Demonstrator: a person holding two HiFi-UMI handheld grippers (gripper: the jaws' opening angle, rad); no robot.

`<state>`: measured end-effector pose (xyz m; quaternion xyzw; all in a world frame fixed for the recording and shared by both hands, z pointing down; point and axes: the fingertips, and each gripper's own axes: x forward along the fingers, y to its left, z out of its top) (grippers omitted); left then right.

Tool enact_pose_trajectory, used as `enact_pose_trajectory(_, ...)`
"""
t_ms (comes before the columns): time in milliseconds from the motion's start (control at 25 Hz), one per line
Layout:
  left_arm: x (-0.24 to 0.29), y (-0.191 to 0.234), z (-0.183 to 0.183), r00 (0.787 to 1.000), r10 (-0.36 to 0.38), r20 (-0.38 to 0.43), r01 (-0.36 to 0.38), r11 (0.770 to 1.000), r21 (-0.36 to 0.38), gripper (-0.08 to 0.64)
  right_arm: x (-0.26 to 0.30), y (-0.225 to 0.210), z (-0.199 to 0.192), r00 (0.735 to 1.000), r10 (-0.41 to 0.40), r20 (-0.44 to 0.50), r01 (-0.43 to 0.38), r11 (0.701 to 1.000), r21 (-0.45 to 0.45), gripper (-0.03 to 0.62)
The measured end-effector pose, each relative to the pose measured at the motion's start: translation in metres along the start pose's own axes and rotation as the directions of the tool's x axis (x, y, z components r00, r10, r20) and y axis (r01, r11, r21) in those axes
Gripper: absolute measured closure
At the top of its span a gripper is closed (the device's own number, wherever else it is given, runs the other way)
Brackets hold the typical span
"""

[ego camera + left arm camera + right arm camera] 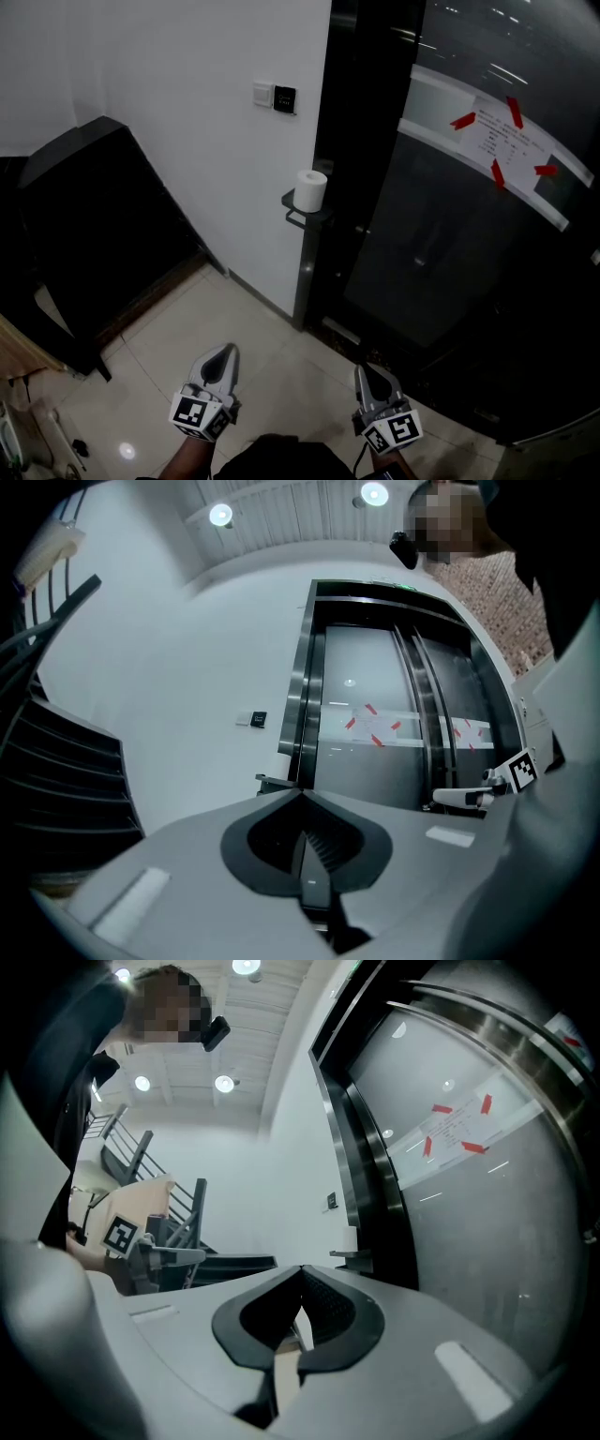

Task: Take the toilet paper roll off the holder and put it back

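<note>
At the left edge of the head view stands a dark stepped structure (89, 225), well apart from the work area and not part of the task. In the lower left of centre, the left gripper (224, 352) is held low over the tiled floor (272, 347). Its jaws are clenched tip to tip, and the left gripper view shows nothing between them. In the upper centre, the toilet paper roll (310, 189) stands upright on the holder (302, 219), a small dark bracket fixed at the edge of the white wall (187, 84), just beside the dark door frame. A wall switch (275, 96) sits above it. The roll is well apart from both grippers and neither touches it. In the lower right of centre, the right gripper (364, 370) is likewise clenched and empty. The right gripper view shows the roll small and distant beyond its closed tips. To the right is the glass door (441, 234), with a taped notice (503, 138) in the upper right. Status, as a judgement: the roll is seated on the holder with both grippers idle, which fits either the start or the completed end of the cycle; the pictures do not settle which. If at the start, all steps remain: approach, open the jaws, grasp the roll, lift it off and reseat it.
</note>
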<state>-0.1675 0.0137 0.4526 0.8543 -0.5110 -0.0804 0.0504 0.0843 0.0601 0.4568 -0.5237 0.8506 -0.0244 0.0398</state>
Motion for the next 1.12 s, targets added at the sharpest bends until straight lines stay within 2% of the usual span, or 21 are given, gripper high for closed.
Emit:
enact_pose_trajectory(280, 0.000, -0.002, -0.002, 1.000, 0.007, -0.009, -0.007, 1.000, 0.005, 0.558, -0.010, -0.003, -0.005, 1.000, -0.015, -0.026, 0.015, 1.000, -0.014, 0.580)
enact_pose_trajectory(640, 0.007, -0.015, -0.002, 0.999, -0.027, -0.022, 0.027, 1.000, -0.012, 0.558, -0.029, -0.012, -0.005, 0.997, -0.068, -0.021, 0.068, 0.998, -0.006, 0.580)
enact_pose_trajectory(1120, 0.015, -0.027, 0.004, 0.999, -0.053, -0.005, 0.053, 0.999, -0.012, 0.558, -0.022, -0.012, -0.005, 0.998, -0.063, 0.004, 0.063, 0.998, -0.001, 0.580)
